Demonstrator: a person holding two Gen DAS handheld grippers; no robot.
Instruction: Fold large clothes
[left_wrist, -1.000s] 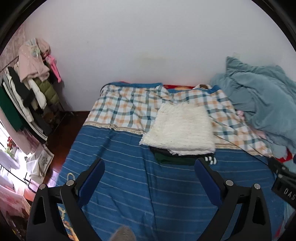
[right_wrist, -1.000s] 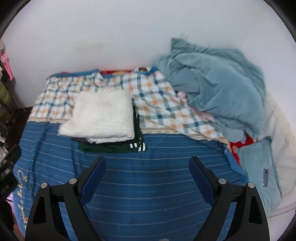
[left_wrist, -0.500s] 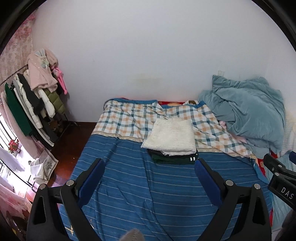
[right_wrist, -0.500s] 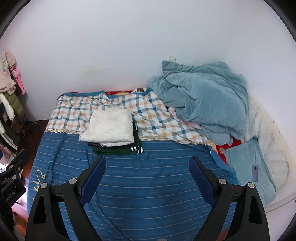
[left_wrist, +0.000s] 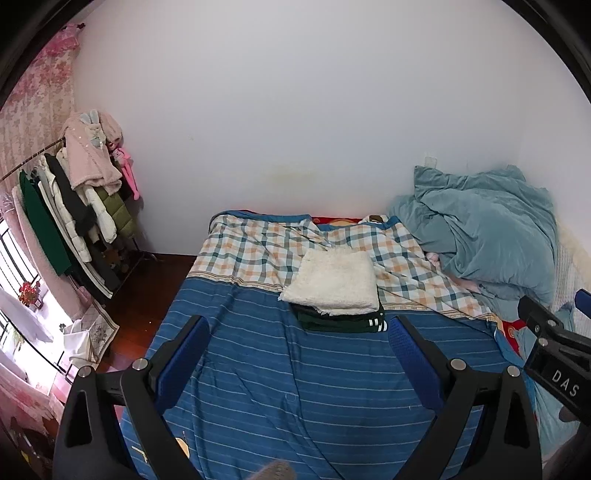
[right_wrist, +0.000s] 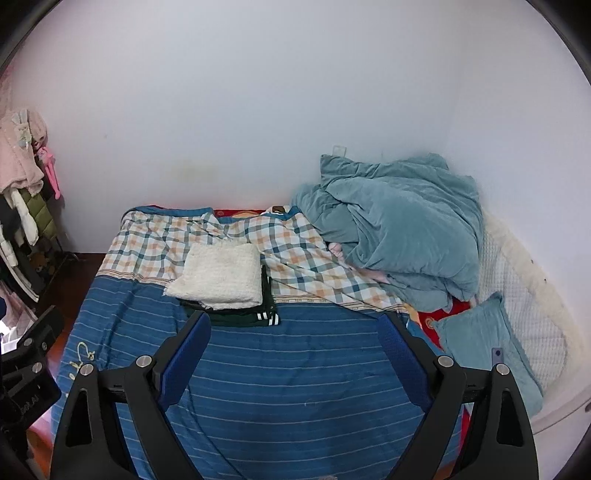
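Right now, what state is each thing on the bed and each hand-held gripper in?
White fluffy garment: folded, on top of the stack.
Dark green garment: folded, under the white one.
Teal duvet: crumpled in a heap.
Teal pillow: lying flat.
Left hand-held gripper: open, empty.
Right hand-held gripper: open, empty.

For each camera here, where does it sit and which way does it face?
Left wrist: on the open left hand-held gripper, facing the bed's blue striped cover; right hand-held gripper's edge intrudes.
Right wrist: on the open right hand-held gripper, same direction.
Shared: folded white fluffy garment over a dark green one, rumpled teal duvet.
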